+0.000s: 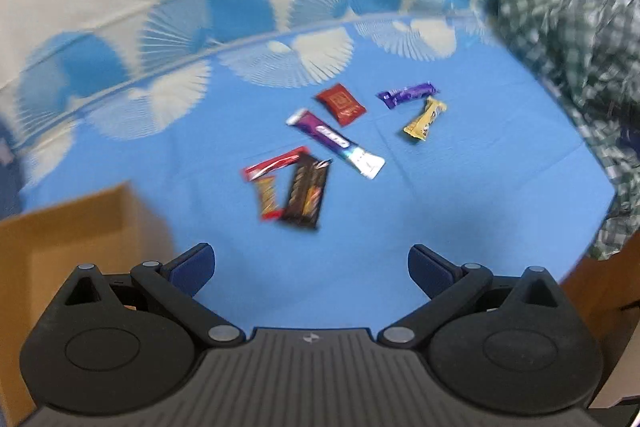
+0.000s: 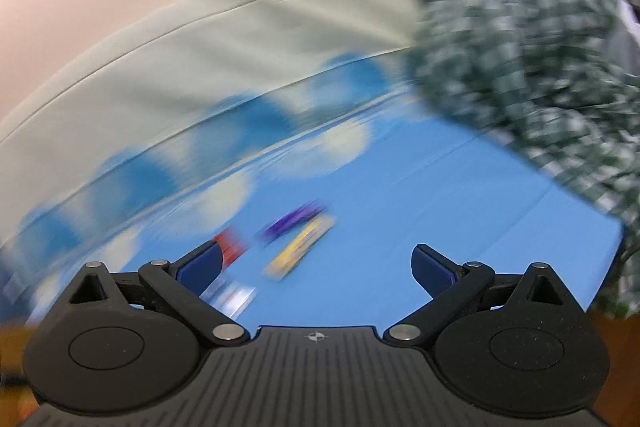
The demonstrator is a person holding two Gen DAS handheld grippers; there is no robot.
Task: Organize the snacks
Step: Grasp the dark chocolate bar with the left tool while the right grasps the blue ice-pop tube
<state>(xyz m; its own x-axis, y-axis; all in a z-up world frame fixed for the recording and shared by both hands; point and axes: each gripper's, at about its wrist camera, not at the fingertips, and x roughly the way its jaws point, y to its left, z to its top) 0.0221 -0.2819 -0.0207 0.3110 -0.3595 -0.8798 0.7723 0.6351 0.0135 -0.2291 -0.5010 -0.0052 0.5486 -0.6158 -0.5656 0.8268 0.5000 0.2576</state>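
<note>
The left hand-held gripper (image 1: 311, 267) hangs released above the blue cloth (image 1: 460, 211), its blue-padded fingers (image 1: 192, 269) spread wide with nothing between them. Ahead of it, in the middle of the left wrist view, the snacks lie scattered: a dark brown bar wrapper (image 1: 305, 195) touching a small gold-and-red packet (image 1: 267, 198) and a slim red wrapper (image 1: 276, 163) at lower centre, a long purple-and-white bar (image 1: 335, 143) just above them, a dark red square packet (image 1: 341, 104) beside its upper end, and toward the right a short purple wrapper (image 1: 407, 94) with a yellow wrapper (image 1: 425, 118) just below it. A cardboard box (image 1: 68, 239) sits at the lower left of that frame, and a crumpled green checked cloth (image 1: 568, 39) fills the right edge. The right hand-held gripper (image 2: 316, 267) is likewise released and holds nothing; its view is heavily blurred, showing only a purple wrapper (image 2: 294, 221), a yellow one (image 2: 298, 253) and a red packet (image 2: 230, 247) near its left finger, left of centre.
</note>
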